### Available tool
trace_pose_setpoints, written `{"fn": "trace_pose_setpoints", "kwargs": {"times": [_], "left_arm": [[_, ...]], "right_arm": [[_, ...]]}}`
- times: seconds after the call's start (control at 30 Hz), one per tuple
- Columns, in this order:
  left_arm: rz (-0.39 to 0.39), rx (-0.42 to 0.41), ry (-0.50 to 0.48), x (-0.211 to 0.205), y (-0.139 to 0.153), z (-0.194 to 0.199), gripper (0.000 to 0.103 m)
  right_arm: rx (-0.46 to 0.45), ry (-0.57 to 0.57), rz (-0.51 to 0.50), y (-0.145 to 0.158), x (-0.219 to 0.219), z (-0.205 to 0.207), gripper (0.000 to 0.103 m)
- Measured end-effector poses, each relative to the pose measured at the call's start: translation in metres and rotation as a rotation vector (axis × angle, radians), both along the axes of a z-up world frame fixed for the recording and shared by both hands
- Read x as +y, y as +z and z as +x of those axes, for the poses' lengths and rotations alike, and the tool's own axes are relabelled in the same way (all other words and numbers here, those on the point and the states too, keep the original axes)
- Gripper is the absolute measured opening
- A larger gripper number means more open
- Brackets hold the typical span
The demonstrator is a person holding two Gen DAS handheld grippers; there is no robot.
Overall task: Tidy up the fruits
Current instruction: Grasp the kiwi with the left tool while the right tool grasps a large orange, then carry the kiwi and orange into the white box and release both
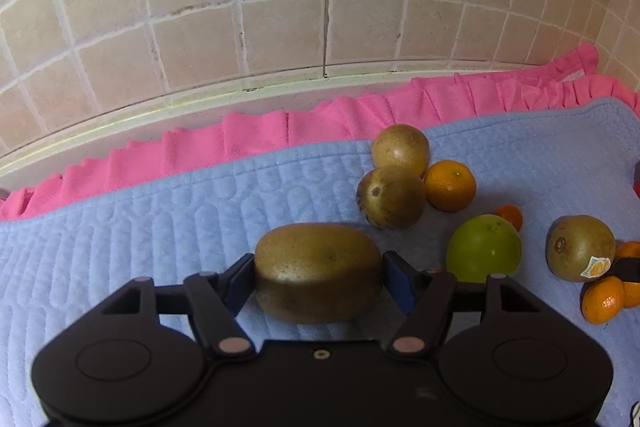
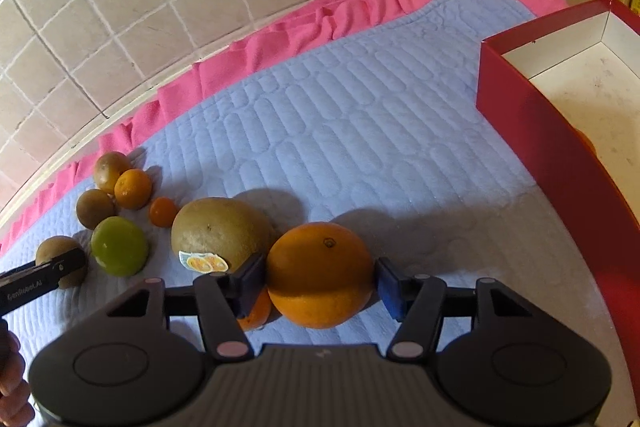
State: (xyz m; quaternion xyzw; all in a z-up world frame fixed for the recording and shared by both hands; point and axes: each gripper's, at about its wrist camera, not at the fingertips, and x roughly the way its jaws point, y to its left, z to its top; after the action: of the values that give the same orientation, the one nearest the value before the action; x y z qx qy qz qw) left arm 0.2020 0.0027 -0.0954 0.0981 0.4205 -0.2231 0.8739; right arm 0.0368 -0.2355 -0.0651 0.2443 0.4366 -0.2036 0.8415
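In the left wrist view my left gripper (image 1: 319, 281) is shut on a brown kiwi (image 1: 318, 267), one pad against each end, low over the blue quilted mat (image 1: 160, 227). My right gripper (image 2: 320, 285) is shut on a large orange (image 2: 320, 267) close to the mat (image 2: 360, 127). Beside it lie a big brown fruit with a sticker (image 2: 222, 231) and a small orange (image 2: 256, 311) under the left finger. Loose fruit between the grippers: a green one (image 1: 484, 249), two brown ones (image 1: 392, 197), mandarins (image 1: 450, 185).
A red box with a white inside (image 2: 560, 167) stands at the mat's right edge. Pink cloth (image 1: 280, 135) borders the mat along the tiled wall (image 1: 240, 7). A hand (image 2: 12, 379) and one of the left gripper's fingers (image 2: 60, 265) show at lower left.
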Motion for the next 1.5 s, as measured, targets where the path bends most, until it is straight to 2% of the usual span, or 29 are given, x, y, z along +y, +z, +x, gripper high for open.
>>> {"fn": "trace_pose_setpoints", "kwargs": {"times": [0.17,0.27,0.4,0.57,0.8,1.1,1.37,1.5], "left_arm": [[0.027,-0.019,-0.004,-0.002,-0.002,-0.001,0.079],[0.027,-0.025,0.0,-0.002,-0.002,-0.001,0.078],[0.008,-0.017,0.008,0.0,-0.001,-0.003,0.078],[-0.059,0.029,-0.023,0.0,0.005,-0.009,0.078],[-0.066,0.008,-0.082,-0.011,0.021,-0.034,0.078],[-0.1,-0.117,-0.241,-0.04,0.077,-0.075,0.078],[-0.194,-0.264,-0.375,-0.091,0.145,-0.111,0.078],[-0.253,-0.306,-0.459,-0.123,0.175,-0.129,0.078]], "right_arm": [[-0.028,-0.02,-0.008,-0.004,-0.002,0.007,0.062],[-0.03,-0.026,0.036,-0.006,-0.008,0.006,0.062],[-0.038,-0.026,0.078,-0.008,-0.011,0.003,0.062],[-0.08,-0.057,0.132,-0.009,-0.018,-0.004,0.059],[-0.115,-0.047,0.073,0.005,-0.004,-0.017,0.059],[-0.23,-0.057,-0.018,0.056,-0.006,-0.057,0.059],[-0.329,-0.132,-0.145,0.118,-0.029,-0.109,0.059],[-0.374,-0.196,-0.21,0.148,-0.047,-0.143,0.059]]}}
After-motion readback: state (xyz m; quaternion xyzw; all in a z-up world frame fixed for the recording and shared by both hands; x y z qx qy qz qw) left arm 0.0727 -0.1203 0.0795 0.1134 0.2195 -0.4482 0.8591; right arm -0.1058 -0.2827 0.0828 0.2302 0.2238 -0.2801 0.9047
